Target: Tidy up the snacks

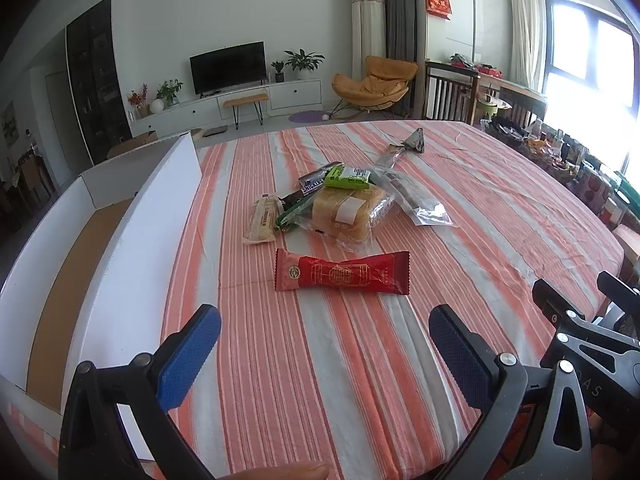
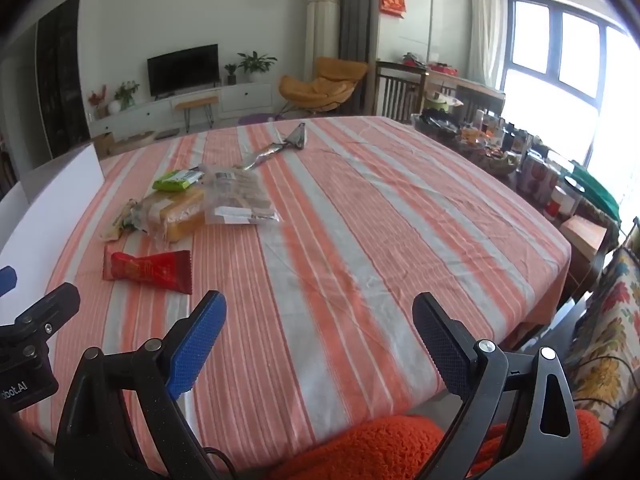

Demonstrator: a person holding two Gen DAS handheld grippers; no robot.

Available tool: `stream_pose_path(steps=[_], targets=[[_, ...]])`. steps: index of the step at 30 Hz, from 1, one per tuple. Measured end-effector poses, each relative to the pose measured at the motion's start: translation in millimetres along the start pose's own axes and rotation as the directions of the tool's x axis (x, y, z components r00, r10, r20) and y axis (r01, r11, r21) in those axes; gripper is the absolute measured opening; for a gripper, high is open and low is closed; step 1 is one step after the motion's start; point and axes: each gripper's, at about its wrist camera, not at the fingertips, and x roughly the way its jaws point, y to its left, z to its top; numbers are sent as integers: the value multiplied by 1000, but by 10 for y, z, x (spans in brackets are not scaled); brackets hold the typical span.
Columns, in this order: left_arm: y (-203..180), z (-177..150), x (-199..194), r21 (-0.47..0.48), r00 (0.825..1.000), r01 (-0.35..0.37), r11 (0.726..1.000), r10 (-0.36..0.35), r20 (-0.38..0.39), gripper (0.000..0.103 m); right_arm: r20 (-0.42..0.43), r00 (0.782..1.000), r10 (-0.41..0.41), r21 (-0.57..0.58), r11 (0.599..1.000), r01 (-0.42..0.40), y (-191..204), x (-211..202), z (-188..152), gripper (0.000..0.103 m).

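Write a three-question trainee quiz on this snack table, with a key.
1. True or false: the left hand-held gripper holds the red snack packet.
2. Which lies nearest the left hand-held gripper? A) bread loaf B) red snack packet C) green packet
3. Fill in: the white cardboard box stands on the ____ side of the table in the left wrist view.

Key:
1. False; its jaws are open and empty, short of the packet.
2. B
3. left
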Motion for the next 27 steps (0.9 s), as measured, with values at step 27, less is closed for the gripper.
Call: stream_pose_path(steps=[27], targets=[[-8,-64,86,-3,1000,11,1000,-11,-28,103,-1,1000,-2,-1,1000,2,-1,1,0,96]])
